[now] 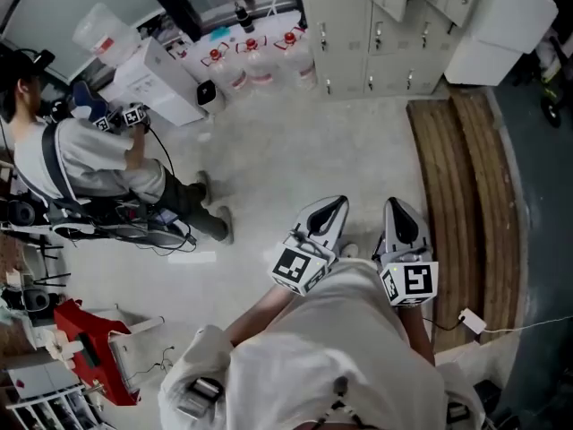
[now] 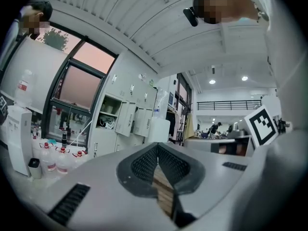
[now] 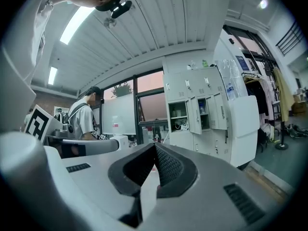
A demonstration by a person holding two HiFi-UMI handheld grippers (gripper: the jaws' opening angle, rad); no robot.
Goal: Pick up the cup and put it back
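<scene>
No cup shows in any view. I hold both grippers level in front of my chest, above the concrete floor. In the head view the left gripper and the right gripper lie side by side, each with its marker cube behind it. The left gripper view shows the left gripper with its dark tips touching and nothing between them. The right gripper is shut the same way and holds nothing.
A second person works at a white box at the left. Water bottles and grey lockers line the far wall. Wooden boards lie at the right, a red cart at the lower left.
</scene>
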